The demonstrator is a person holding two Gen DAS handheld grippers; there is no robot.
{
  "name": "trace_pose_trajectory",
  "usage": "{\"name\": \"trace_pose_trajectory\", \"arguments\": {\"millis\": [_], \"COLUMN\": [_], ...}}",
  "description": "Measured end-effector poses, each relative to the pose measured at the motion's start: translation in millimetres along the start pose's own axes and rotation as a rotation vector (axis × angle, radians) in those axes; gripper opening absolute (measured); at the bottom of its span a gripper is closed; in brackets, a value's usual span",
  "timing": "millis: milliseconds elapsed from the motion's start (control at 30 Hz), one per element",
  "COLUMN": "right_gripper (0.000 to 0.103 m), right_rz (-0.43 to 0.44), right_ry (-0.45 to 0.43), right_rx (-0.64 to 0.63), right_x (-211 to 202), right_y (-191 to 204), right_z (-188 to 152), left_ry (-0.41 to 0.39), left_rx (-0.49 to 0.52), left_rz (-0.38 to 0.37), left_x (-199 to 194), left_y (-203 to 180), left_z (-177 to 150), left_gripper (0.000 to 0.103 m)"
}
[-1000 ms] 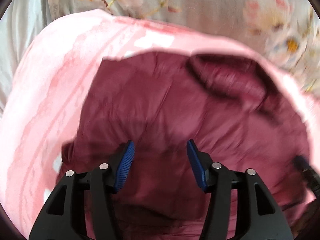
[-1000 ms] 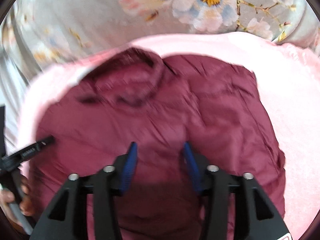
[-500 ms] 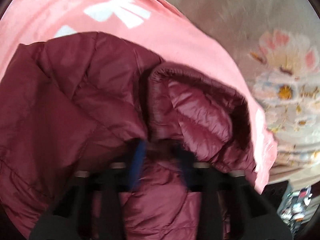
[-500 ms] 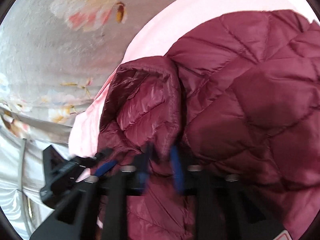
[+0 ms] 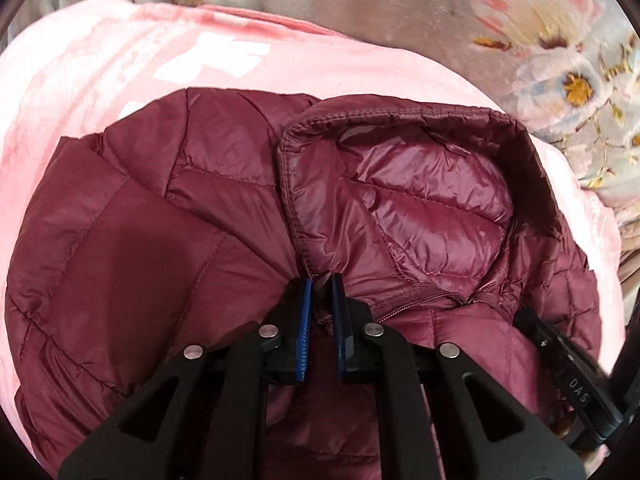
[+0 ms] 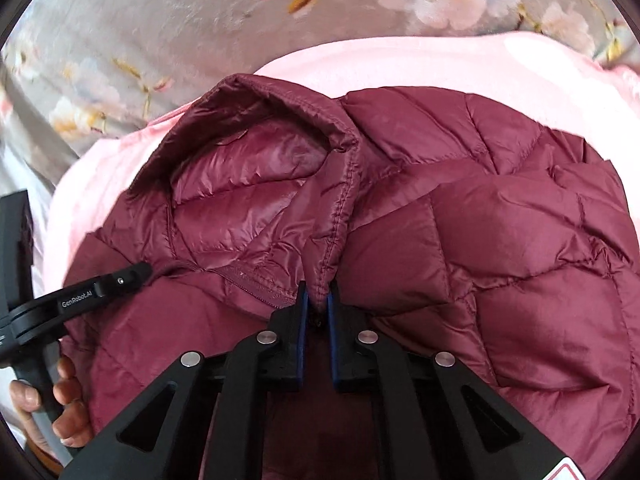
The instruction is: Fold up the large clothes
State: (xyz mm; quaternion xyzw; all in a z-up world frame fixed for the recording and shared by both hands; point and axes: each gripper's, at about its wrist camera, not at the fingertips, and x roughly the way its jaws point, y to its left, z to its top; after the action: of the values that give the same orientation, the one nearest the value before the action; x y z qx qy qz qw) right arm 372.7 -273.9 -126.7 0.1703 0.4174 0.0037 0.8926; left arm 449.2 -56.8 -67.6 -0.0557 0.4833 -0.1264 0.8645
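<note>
A quilted maroon puffer jacket (image 5: 168,240) is lying on a pink blanket (image 5: 100,72), which is spread over a grey floral cover (image 6: 120,40) that looks like bedding. The jacket's hood (image 5: 420,200) is standing open toward the far edge of the blanket, showing its shinier lining, and its stitched rim is running down to the neck on both sides. The left tool (image 5: 320,284) is pinching a narrow fold of fabric at the base of the hood's rim, on the left side as that camera is seeing it; its blue pads (image 5: 305,320) have just been closing and are now sitting nearly together with the cloth gathered between them. The right tool (image 6: 316,292) is doing the same at the other end of the hood's rim, its jaws having just been closing too, now narrow and pressing on a pleat of the seam. In the right wrist view, the left tool's black finger is reaching in from the left edge and touching the jacket near the neck, and a person's hand (image 6: 60,396) is gripping its handle below. Both tools are angling downward at the jacket, close to each other, with the hood lying between them.
</note>
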Motion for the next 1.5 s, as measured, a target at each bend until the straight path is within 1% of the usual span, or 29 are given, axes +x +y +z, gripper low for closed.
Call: {"name": "trace_pose_trajectory", "arguments": {"millis": [33,67,100,133,200,233,267,333,433,500,600,667,700,767,800,833,900,967,1000,1067,1133,1167,1233,1300,1367,1433,1500], "right_gripper": [0.006,0.009,0.015,0.016,0.016,0.016,0.016,0.016,0.015,0.013,0.013,0.014,0.014,0.014,0.014,0.014,0.015,0.015,0.015,0.015,0.016,0.016,0.017,0.019,0.019,0.019,0.013], "right_rz": [0.006,0.011,0.013,0.002,-0.026,-0.038,-0.046,-0.075,-0.073,-0.079,-0.113,-0.095,-0.061,-0.015,-0.007,0.005,0.027,0.029,0.029,0.026,0.015,0.002,0.004,-0.001,-0.058,-0.096,-0.115], "right_ry": [0.000,-0.013,-0.034,-0.065,-0.137,-0.157,-0.148,-0.099,0.010,-0.017,-0.009,-0.003,-0.018,-0.077,-0.110,-0.140,-0.151,-0.156,-0.149,-0.122,-0.078,-0.044,0.007,-0.004,-0.029,-0.024,-0.011], "right_rx": [0.022,0.061,0.086,0.100,0.065,0.028,-0.003,-0.043,-0.023,-0.049,-0.092,-0.081,-0.059,-0.023,-0.007,0.018,0.056,0.106,0.130,0.164,0.160,0.148,0.118,0.055,-0.024,-0.054,-0.066], "right_x": [-4,-10,-19,-29,-51,-57,-55,-37,-6,-7,-7,-15,-23,-46,-54,-60,-58,-46,-37,-17,3,16,28,21,14,19,26], "right_y": [0,-4,-9,-7,2,12,19,26,12,9,17,17,14,7,5,3,1,-4,-6,-10,-13,-13,-10,-9,-8,-11,-15], "right_z": [1,1,-2,-1,1,5,8,13,7,3,5,9,13,25,35,49,73,99,109,123,125,123,113,97,83,75,70], "left_ry": [-0.012,-0.020,-0.029,-0.036,-0.051,-0.056,-0.064,-0.075,-0.091,-0.102,-0.106,-0.100,-0.085,-0.070,-0.079,-0.100,-0.142,-0.165,-0.167,-0.138,-0.045,0.022,0.082,0.095,0.083,0.088,0.084], "left_rx": [0.010,0.018,0.027,0.033,0.042,0.045,0.051,0.064,0.091,0.105,0.106,0.090,0.075,0.026,0.008,-0.012,-0.048,-0.075,-0.094,-0.129,-0.159,-0.174,-0.192,-0.155,-0.091,-0.062,-0.048], "left_rz": [0.009,0.016,0.022,0.025,0.032,0.036,0.043,0.055,0.081,0.097,0.099,0.077,0.053,-0.028,-0.042,-0.049,-0.046,-0.034,-0.026,-0.040,-0.081,-0.095,-0.089,-0.104,-0.068,-0.049,-0.037], "left_x": [-1,-1,-2,-3,-3,-2,-3,-2,-1,1,2,-1,-6,-22,-29,-38,-53,-57,-54,-42,-13,7,28,33,32,35,40], "left_y": [-1,-3,-3,-3,-7,-10,-11,-15,-21,-27,-27,-23,-19,-7,-4,0,5,5,5,4,0,-1,-2,-4,-7,-4,-2], "left_z": [-2,-3,-5,-7,-8,-9,-10,-12,-14,-15,-13,-11,-8,3,10,20,46,73,92,110,124,126,119,106,94,82,74], "left_gripper": [0.010,0.010,0.010,0.010,0.010,0.010,0.010,0.010,0.010,0.010,0.010,0.012,0.012,0.012,0.012,0.012,0.015,0.021,0.022,0.023,0.023,0.023,0.021,0.022,0.022,0.022,0.022]}}
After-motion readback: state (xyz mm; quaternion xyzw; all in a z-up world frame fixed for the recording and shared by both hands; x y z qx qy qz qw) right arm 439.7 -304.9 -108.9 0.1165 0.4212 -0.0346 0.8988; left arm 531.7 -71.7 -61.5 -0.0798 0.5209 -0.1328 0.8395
